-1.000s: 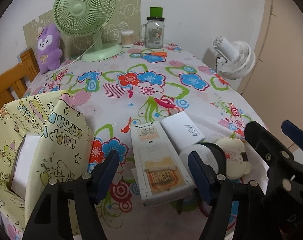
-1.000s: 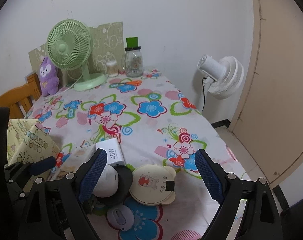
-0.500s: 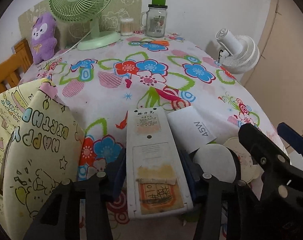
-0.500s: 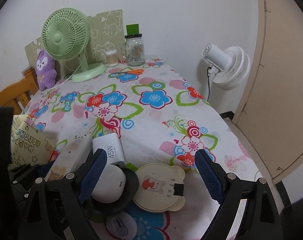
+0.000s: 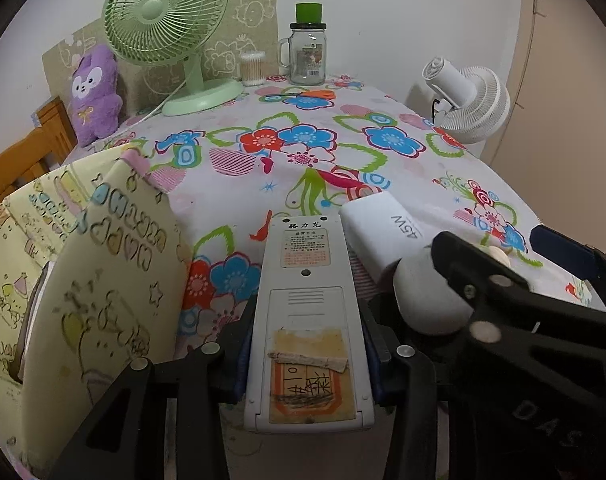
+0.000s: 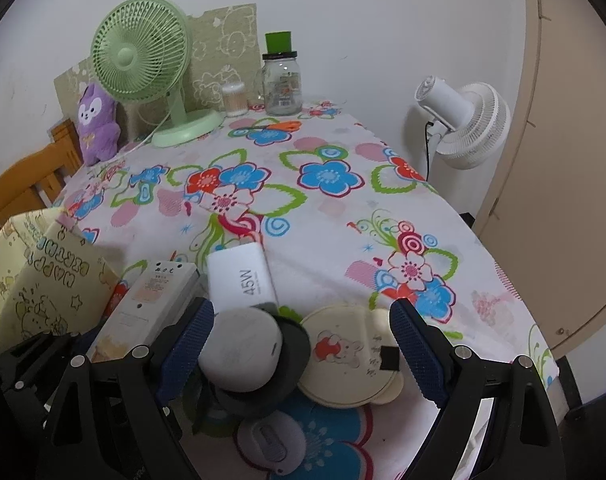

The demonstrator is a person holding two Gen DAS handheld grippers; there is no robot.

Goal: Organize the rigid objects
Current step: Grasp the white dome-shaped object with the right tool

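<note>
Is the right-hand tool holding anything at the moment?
No, the right gripper has its jaws spread wide and touching nothing, above the round white device and the bear-print mirror.

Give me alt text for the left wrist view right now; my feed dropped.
The left gripper is shut on a long white plastic remote control, face down above the floral tablecloth. A white 45W charger block lies to its right, a yellow birthday-print gift bag to its left.
</note>
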